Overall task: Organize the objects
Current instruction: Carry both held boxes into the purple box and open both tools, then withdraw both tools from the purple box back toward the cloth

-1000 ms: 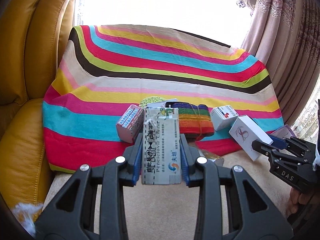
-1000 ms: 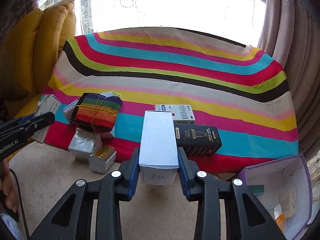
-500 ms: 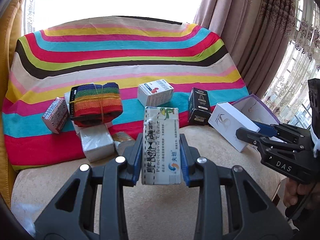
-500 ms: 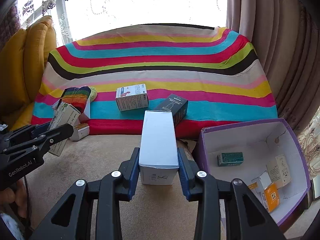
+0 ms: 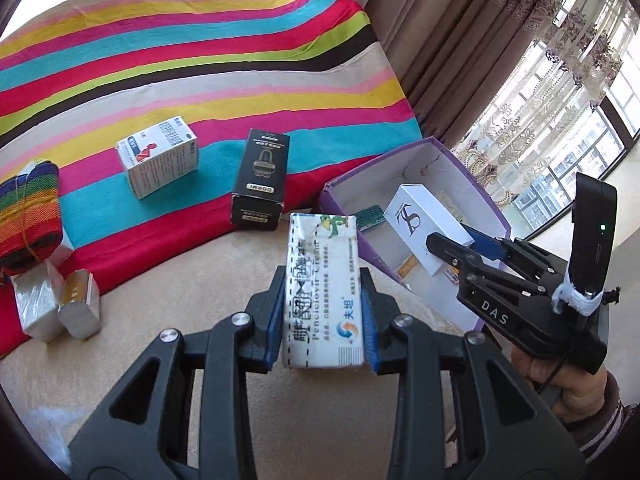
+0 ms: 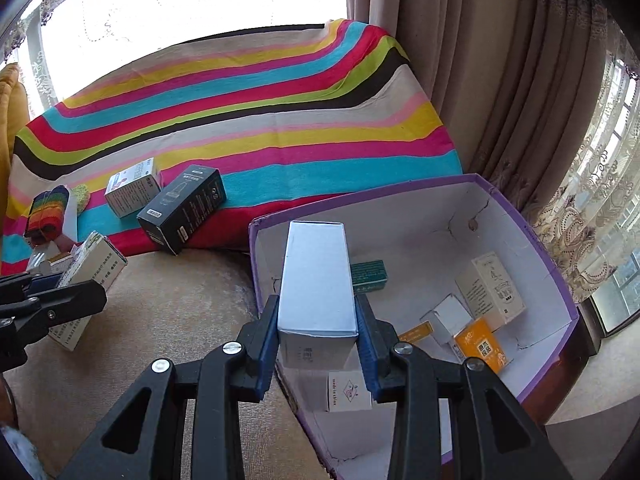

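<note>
Left gripper [image 5: 324, 320], lower centre, clamps a cream carton [image 5: 322, 288] short of the purple box [image 5: 496, 216]. Right gripper [image 6: 316, 344] clamps a white carton [image 6: 316, 280] over that box's left wall; judged step: delivery. Next: lower inside, release.

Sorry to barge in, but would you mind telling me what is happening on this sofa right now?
A person is tidying small boxes into an open purple-rimmed cardboard box. The left tongs grip a white cream carton with green print above the beige seat. The right tongs hold a plain white oblong box over the purple box's near edge. A black carton and a white-and-blue carton wait on the striped blanket.
</note>
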`<state>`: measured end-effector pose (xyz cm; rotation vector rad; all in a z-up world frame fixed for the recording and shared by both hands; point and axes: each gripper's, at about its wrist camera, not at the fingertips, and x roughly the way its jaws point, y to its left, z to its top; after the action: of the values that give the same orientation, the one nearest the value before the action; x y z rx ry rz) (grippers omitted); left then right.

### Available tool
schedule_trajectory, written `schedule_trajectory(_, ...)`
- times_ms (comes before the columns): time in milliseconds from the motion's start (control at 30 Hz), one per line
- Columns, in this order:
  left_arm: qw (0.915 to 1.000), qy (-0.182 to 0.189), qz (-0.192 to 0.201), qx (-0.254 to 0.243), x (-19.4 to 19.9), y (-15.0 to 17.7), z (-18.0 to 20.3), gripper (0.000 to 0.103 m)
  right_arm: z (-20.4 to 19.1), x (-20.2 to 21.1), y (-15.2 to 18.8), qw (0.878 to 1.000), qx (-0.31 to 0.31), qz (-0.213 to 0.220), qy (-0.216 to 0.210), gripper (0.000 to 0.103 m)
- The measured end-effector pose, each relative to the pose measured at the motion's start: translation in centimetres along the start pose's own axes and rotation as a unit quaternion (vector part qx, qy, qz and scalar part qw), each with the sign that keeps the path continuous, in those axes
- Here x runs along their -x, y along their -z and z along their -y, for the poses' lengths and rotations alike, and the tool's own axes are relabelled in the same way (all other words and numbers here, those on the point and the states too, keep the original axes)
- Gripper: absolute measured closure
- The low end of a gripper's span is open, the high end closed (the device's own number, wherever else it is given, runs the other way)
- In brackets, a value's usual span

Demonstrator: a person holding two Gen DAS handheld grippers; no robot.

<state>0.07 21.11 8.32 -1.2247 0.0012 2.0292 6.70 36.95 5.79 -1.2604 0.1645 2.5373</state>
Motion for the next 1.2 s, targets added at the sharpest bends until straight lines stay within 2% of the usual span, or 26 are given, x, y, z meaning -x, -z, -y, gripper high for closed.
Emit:
schedule_trajectory(133,0.9988,0.01,-0.016,-0.045,-1.8,-1.4,2.7,0.066,2.0,-0.2,0.0,1.0,-0.018,-0.001,0.024,0.067)
schedule_trajectory(200,0.998,0.026,-0.016,-0.055,-2.9,-2.3,3.6,0.066,3.0,-0.1,0.0,0.999,-0.028,0.0,0.034,0.067)
schedule_trajectory(267,0.9978,0.028,-0.02,-0.057,-4.3,-2.9,4.2,0.066,4.3,-0.1,-0.2,0.998,-0.04,0.002,0.042,0.066)
schedule_trajectory(467,0.9961,0.075,-0.021,-0.041,-7.1,-3.2,5.2,0.066,7.4,-0.3,-0.3,0.996,-0.068,0.0,0.059,0.066)
schedule_trajectory(533,0.9955,0.082,-0.025,-0.04,-7.4,-3.0,5.4,0.055,8.0,-0.3,-0.3,0.996,-0.076,-0.003,0.053,0.065)
schedule_trajectory(567,0.9959,0.077,-0.024,-0.041,-7.4,-2.8,5.4,0.04,8.2,-0.3,-0.3,0.996,-0.079,-0.005,0.052,0.063)
schedule_trajectory(600,0.9962,0.075,-0.017,-0.04,-7.1,-2.7,5.2,0.034,8.4,-0.3,-0.3,0.995,-0.081,-0.006,0.052,0.056)
schedule_trajectory(700,0.9965,0.081,-0.006,-0.02,-6.5,-2.5,4.2,0.034,8.5,-0.2,-0.4,0.995,-0.089,-0.001,0.045,0.039)
schedule_trajectory(833,0.9974,0.072,0.008,0.009,-6.0,-1.7,2.7,0.034,7.3,-0.2,-0.6,0.996,-0.082,-0.005,0.033,0.035)
schedule_trajectory(933,0.9986,0.045,0.022,0.015,-5.1,-0.9,1.6,0.034,6.1,-0.2,-0.7,0.997,-0.07,-0.007,0.023,0.032)
schedule_trajectory(1200,0.996,-0.029,0.081,-0.023,-1.4,1.1,0.0,0.034,1.8,-0.1,-1.3,0.999,-0.035,-0.01,-0.007,0.022)
